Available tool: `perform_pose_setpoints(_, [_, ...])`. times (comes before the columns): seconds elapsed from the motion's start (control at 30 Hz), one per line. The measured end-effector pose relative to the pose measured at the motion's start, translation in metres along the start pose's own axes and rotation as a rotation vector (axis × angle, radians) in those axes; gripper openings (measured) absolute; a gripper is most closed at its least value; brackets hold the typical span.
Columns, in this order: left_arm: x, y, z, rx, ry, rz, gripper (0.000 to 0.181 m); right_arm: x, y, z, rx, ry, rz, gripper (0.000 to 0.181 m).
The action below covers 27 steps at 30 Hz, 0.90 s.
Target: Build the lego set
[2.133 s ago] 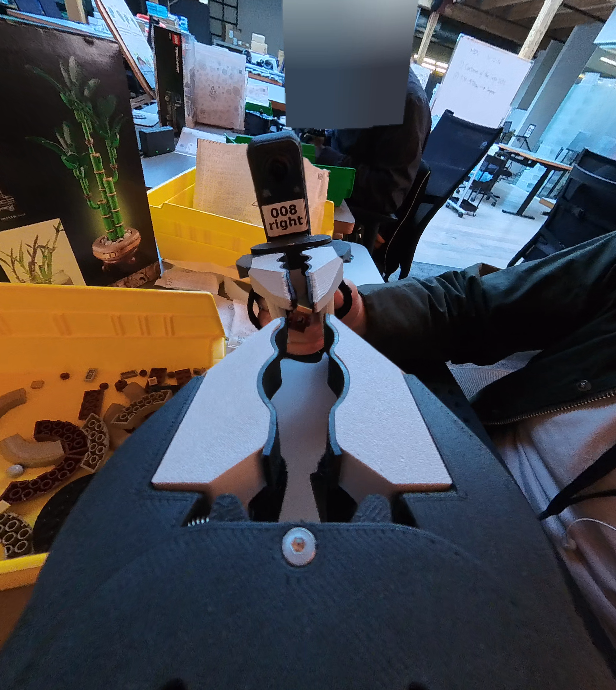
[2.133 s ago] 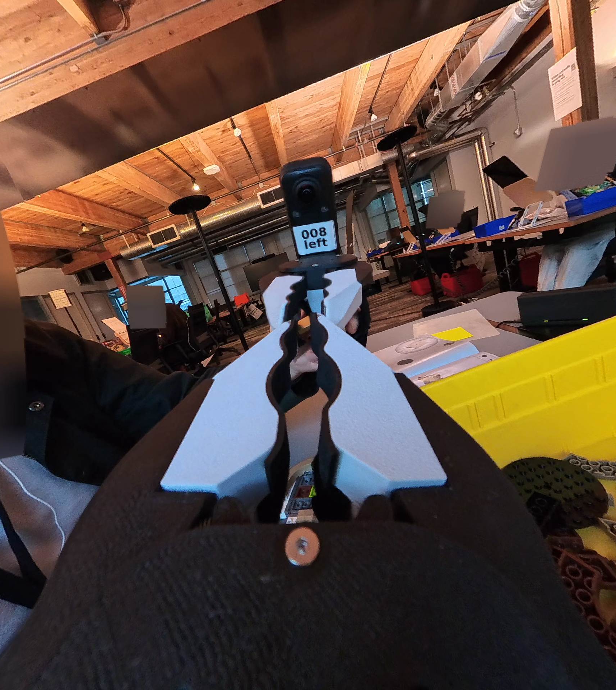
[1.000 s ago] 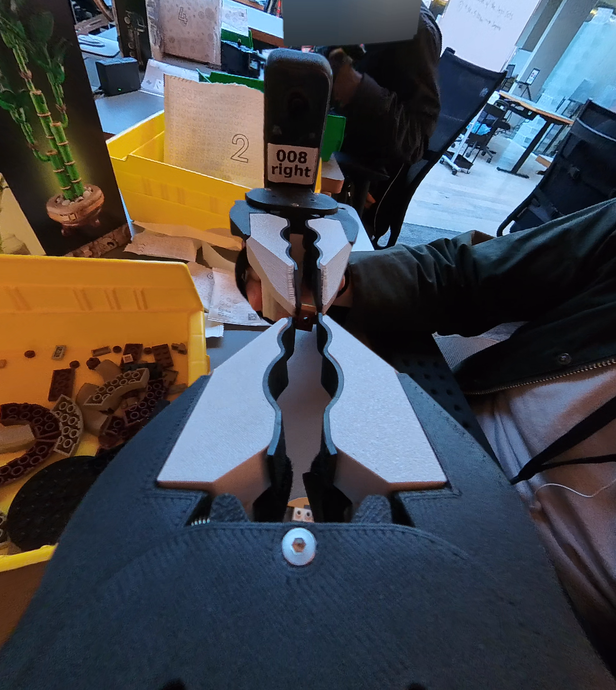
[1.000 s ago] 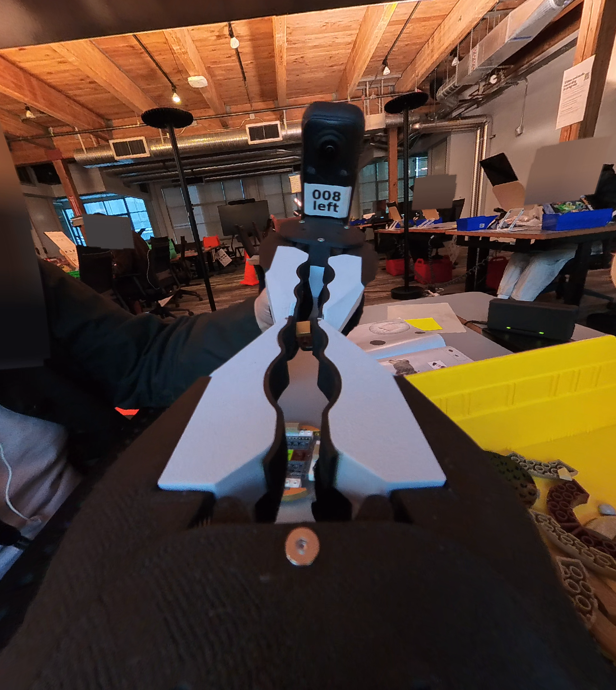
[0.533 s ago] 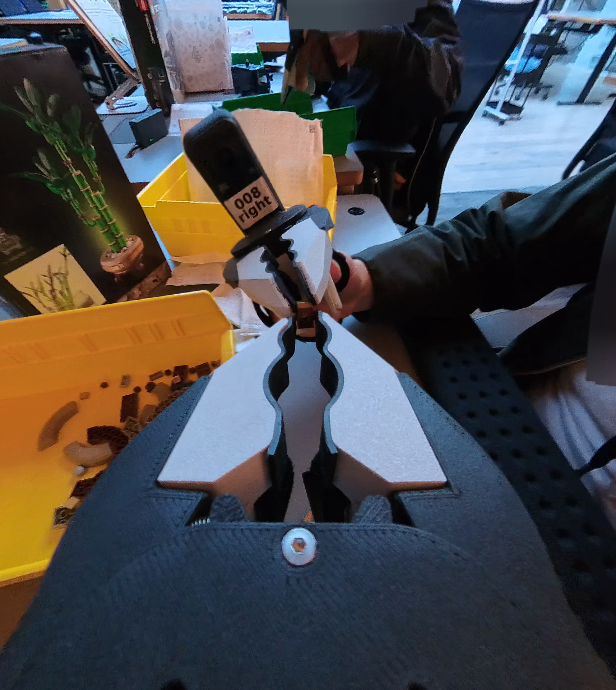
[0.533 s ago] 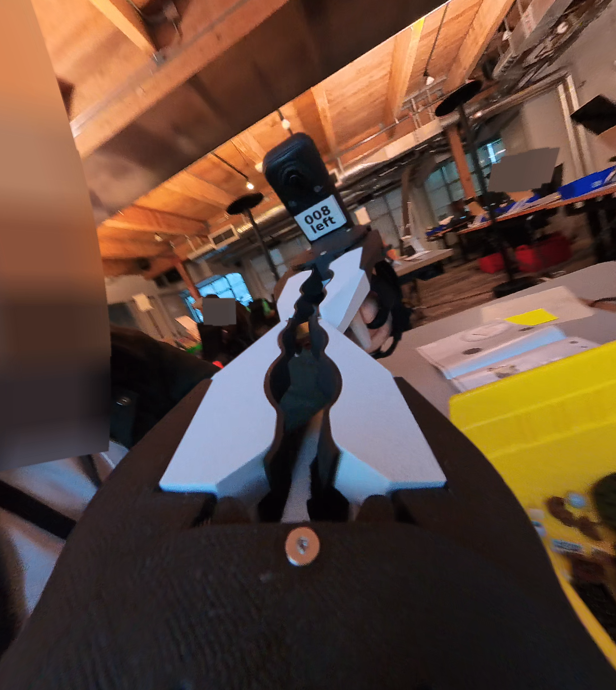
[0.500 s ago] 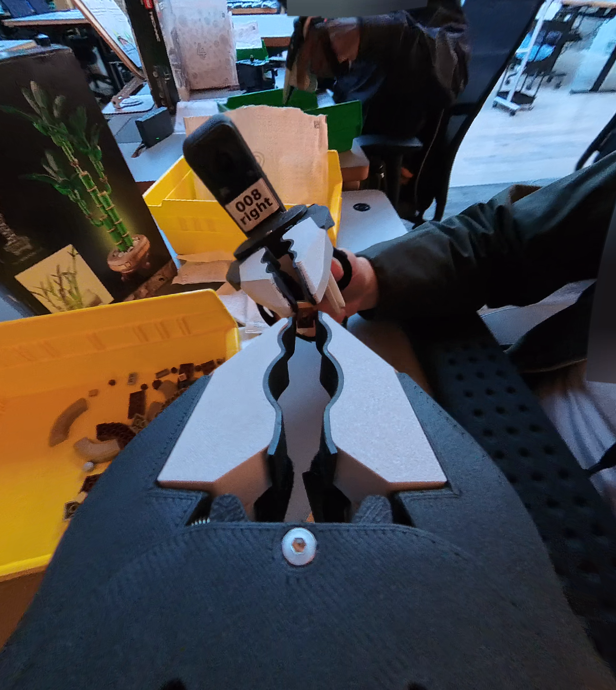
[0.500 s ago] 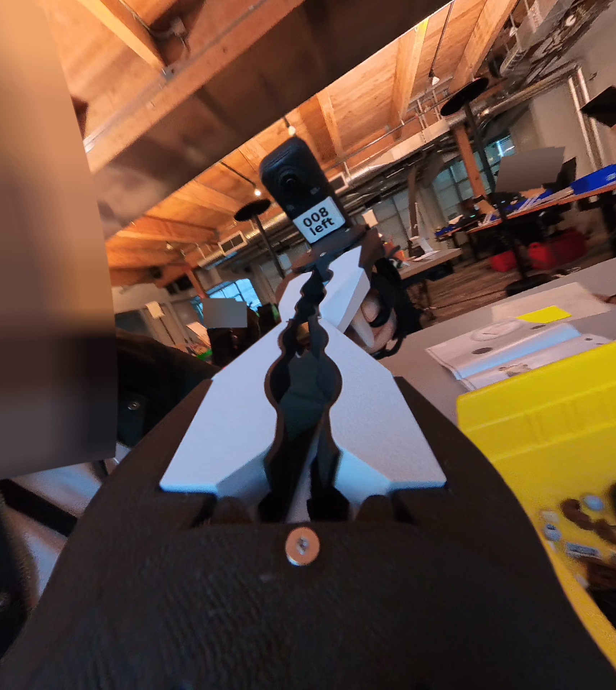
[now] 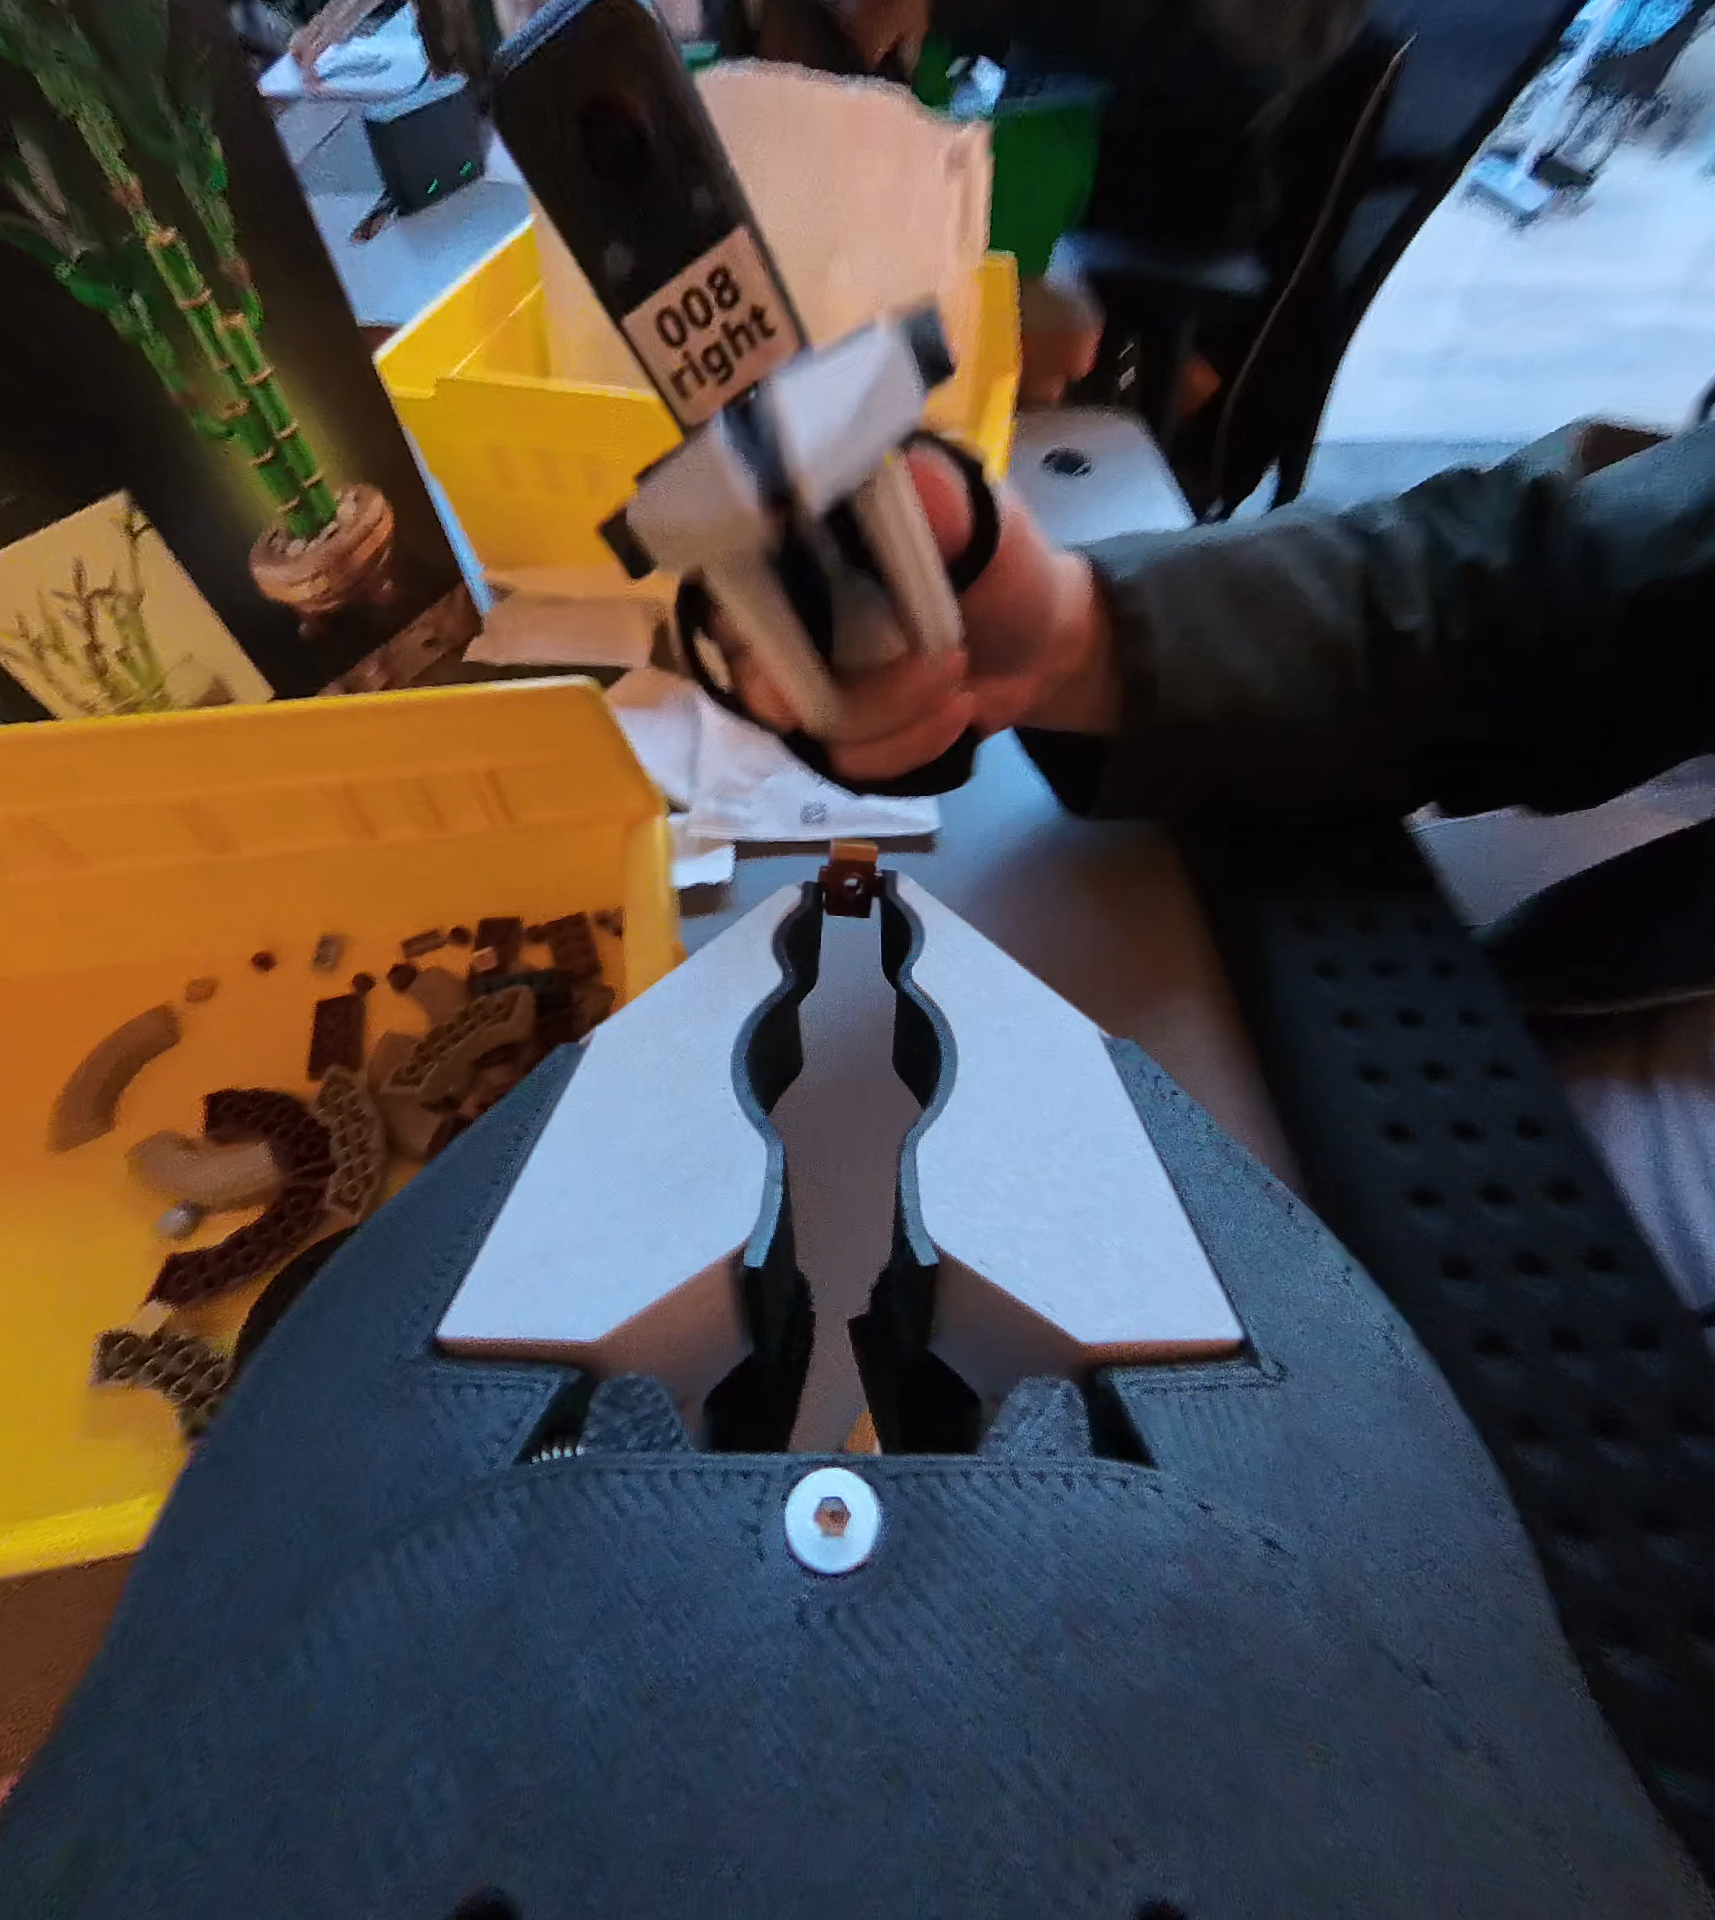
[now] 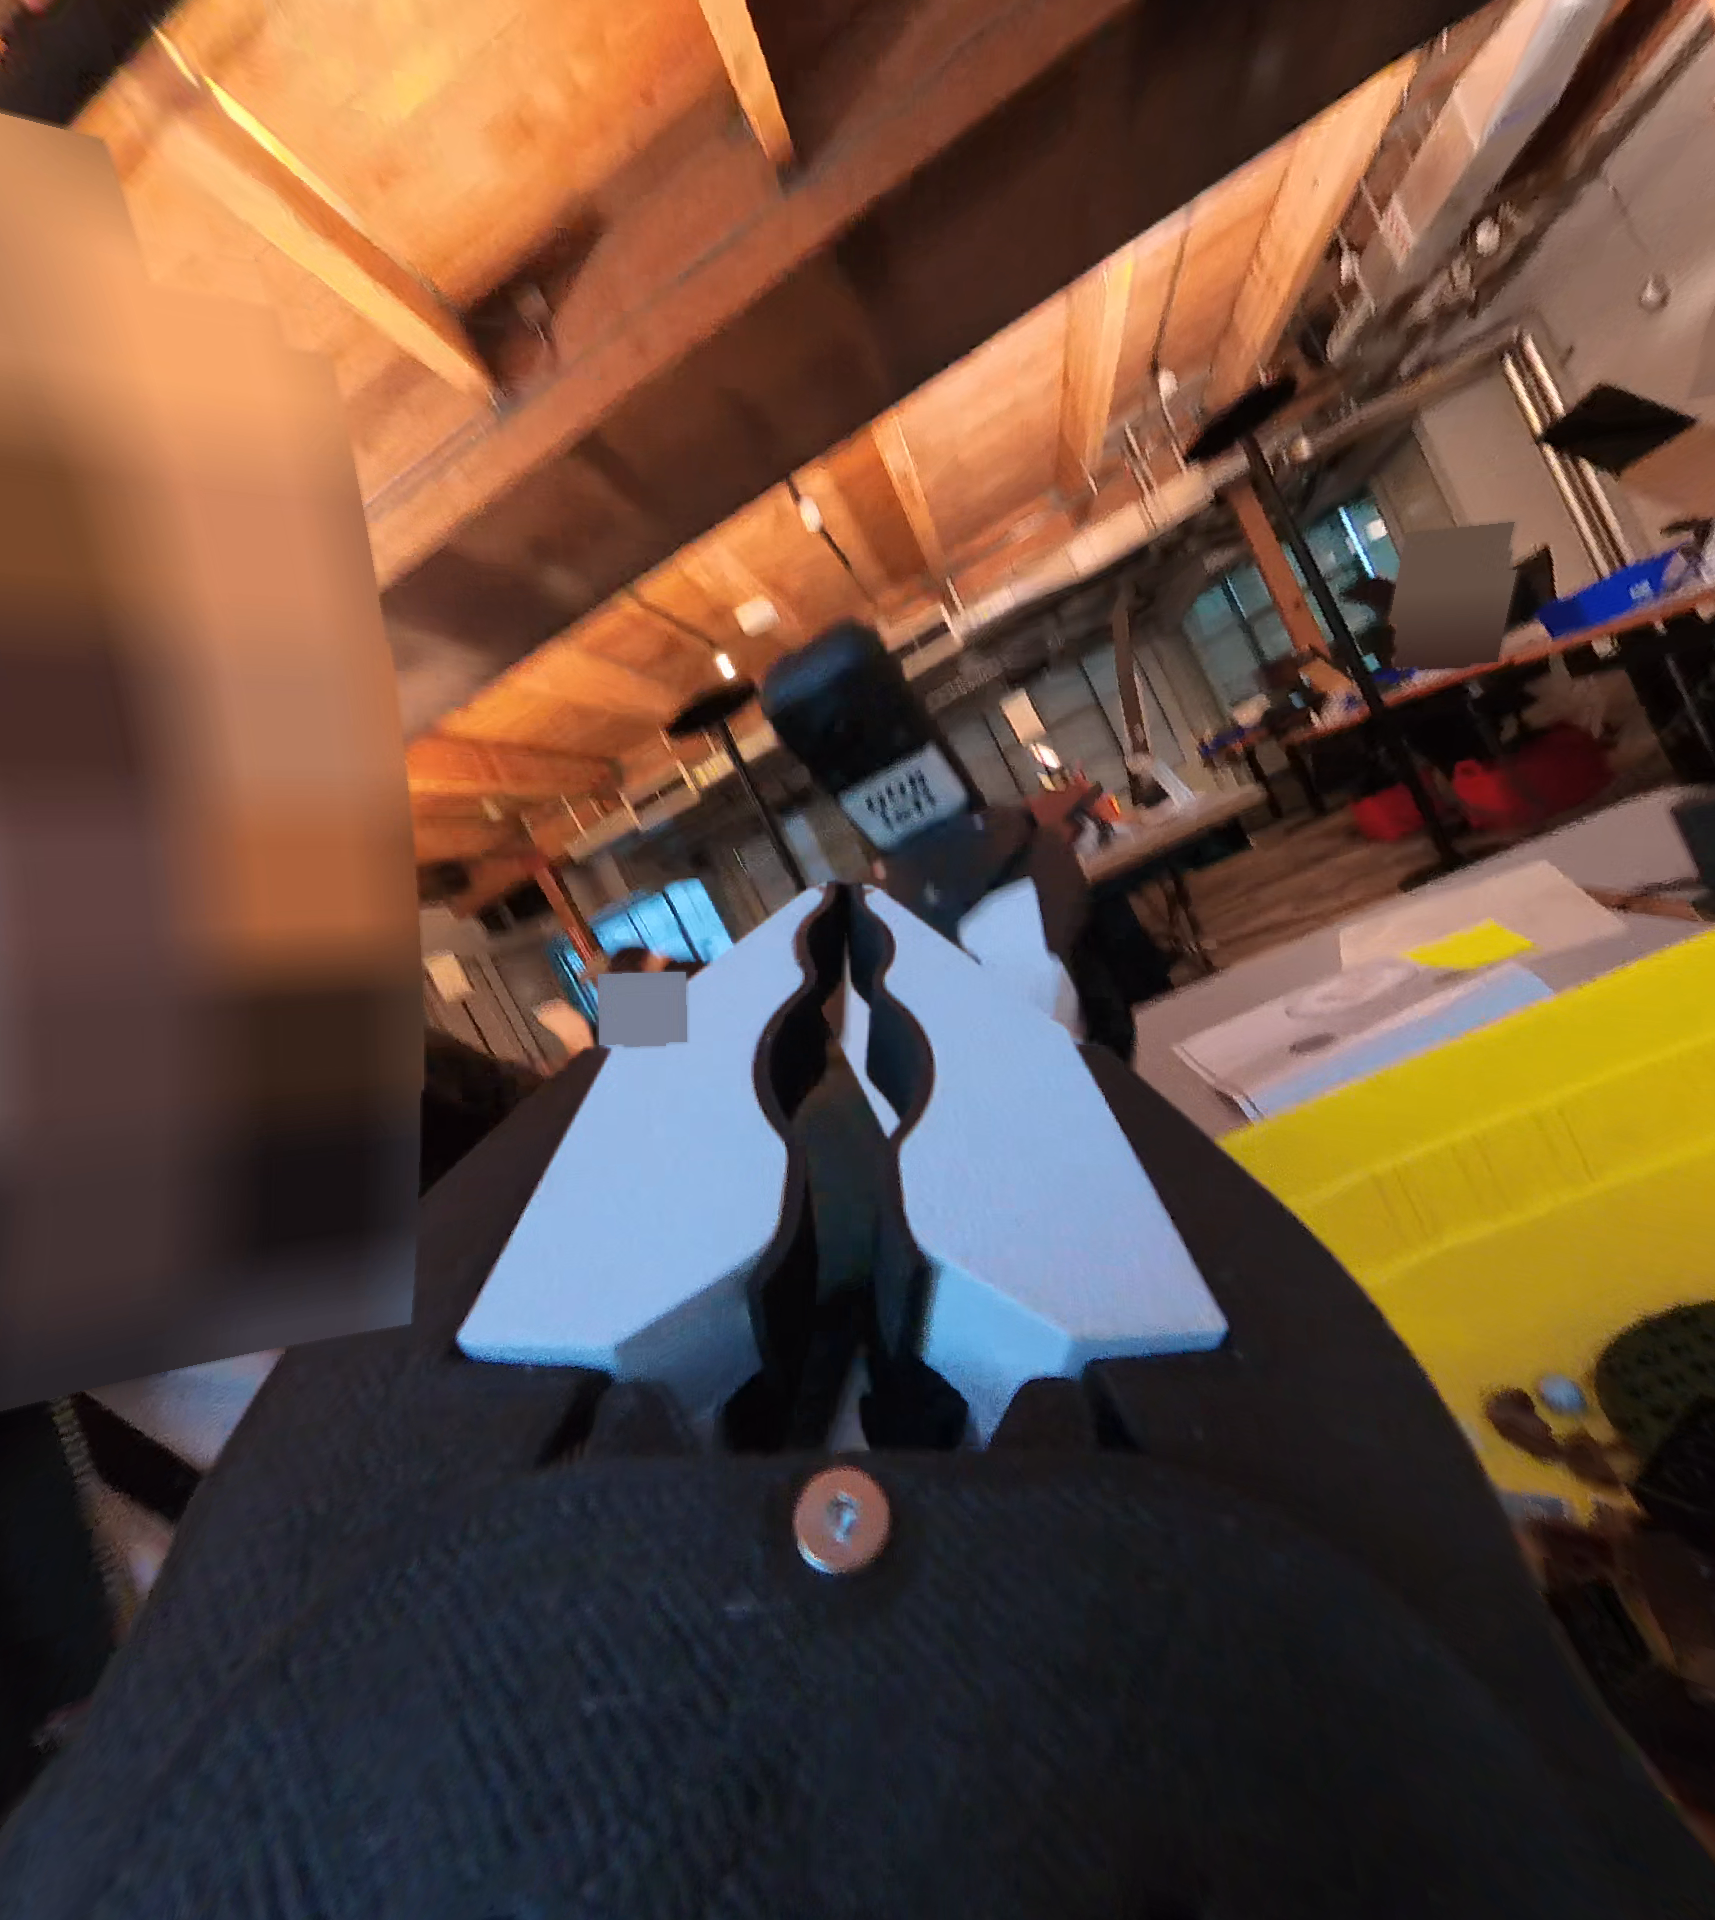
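Observation:
My left gripper (image 9: pixel 851 896) is shut on a small dark brown lego piece (image 9: pixel 847 890) with a tan piece on top, held above the table edge. My right gripper (image 10: pixel 845 902) is shut and empty, pointing up toward the ceiling. It also shows in the left wrist view (image 9: pixel 863 665), tilted, held in a hand, up and behind the small piece and apart from it. A yellow bin (image 9: pixel 261 769) at the left holds several loose brown and dark lego pieces (image 9: pixel 354 1101). The bin also shows in the right wrist view (image 10: pixel 1559 1122).
The lego set box (image 9: pixel 136 343) with a bamboo picture stands behind the bin. A second yellow bin (image 9: pixel 510 436) with a paper bag is farther back. A black perforated surface (image 9: pixel 1455 1143) lies at the right. A black round plate (image 10: pixel 1705 1361) lies in the bin. The black round plate (image 10: pixel 1705 1361) is about 20 cm from my left fingertips and 25 cm from my right.
The two grippers were tip to tip on the small piece. My right gripper has pulled back and tilted away, and the piece stays in my left gripper.

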<state>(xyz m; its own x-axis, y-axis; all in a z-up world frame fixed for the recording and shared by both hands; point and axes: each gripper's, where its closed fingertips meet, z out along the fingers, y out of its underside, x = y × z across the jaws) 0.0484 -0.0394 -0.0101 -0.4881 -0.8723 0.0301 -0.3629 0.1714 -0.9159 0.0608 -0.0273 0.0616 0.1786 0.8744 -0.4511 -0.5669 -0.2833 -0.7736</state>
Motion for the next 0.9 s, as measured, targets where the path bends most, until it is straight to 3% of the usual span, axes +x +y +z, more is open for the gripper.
perform_pose_setpoints(0.1, [0.01, 0.002, -0.009, -0.032, 0.08, -0.03, 0.01, 0.019, 0.036, 0.0, -0.278, 0.168, -0.269, 0.0])
perform_pose_setpoints(0.17, [0.015, 0.013, -0.014, -0.122, 0.115, -0.055, 0.01, 0.029, 0.055, -0.003, -0.436, 0.26, -0.451, 0.017])
perform_pose_setpoints(0.23, [0.014, 0.027, -0.016, -0.219, 0.105, -0.075, 0.01, 0.028, 0.071, -0.003, -0.528, 0.254, -0.492, 0.02])
perform_pose_setpoints(0.3, [0.013, 0.04, -0.015, -0.302, 0.088, -0.064, 0.01, 0.026, 0.082, 0.0, -0.569, 0.224, -0.487, 0.017])
perform_pose_setpoints(0.5, [0.013, 0.052, -0.012, -0.381, 0.068, -0.039, 0.01, 0.029, 0.102, -0.002, -0.66, 0.199, -0.432, 0.01])
perform_pose_setpoints(0.9, [0.016, 0.059, -0.01, -0.432, 0.07, -0.041, 0.01, 0.037, 0.116, -0.004, -0.734, 0.227, -0.423, 0.007])
